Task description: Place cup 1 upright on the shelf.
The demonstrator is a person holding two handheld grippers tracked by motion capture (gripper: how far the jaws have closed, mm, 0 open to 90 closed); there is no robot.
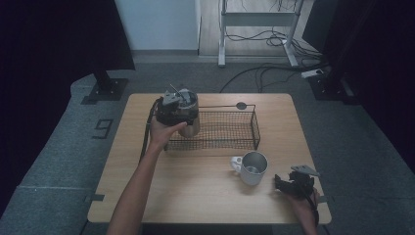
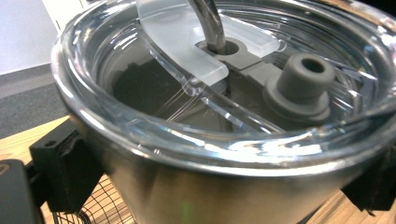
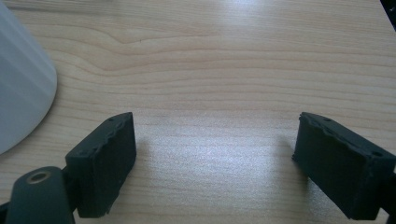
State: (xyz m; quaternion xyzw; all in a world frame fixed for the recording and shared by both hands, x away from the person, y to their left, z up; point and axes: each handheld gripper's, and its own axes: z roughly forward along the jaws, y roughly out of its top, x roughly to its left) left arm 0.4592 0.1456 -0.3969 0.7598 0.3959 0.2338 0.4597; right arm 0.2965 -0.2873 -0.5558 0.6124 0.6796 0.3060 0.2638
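The left gripper (image 1: 182, 116) has its jaws clamped on either side of a steel tumbler (image 1: 190, 122), which sits at the left end of the wire basket (image 1: 244, 143) toward the far side of the table (image 1: 195, 191). From the left gripper view the tumbler (image 2: 196, 186) carries a clear lid (image 2: 187, 112) with a metal straw (image 2: 210, 23) through it and a grey plug (image 2: 301, 81) beside the straw. The right gripper (image 1: 288, 183) rests low at the near right corner, jaws spread wide over bare wood. A mug (image 1: 252, 168) stands just left of it, near the basket.
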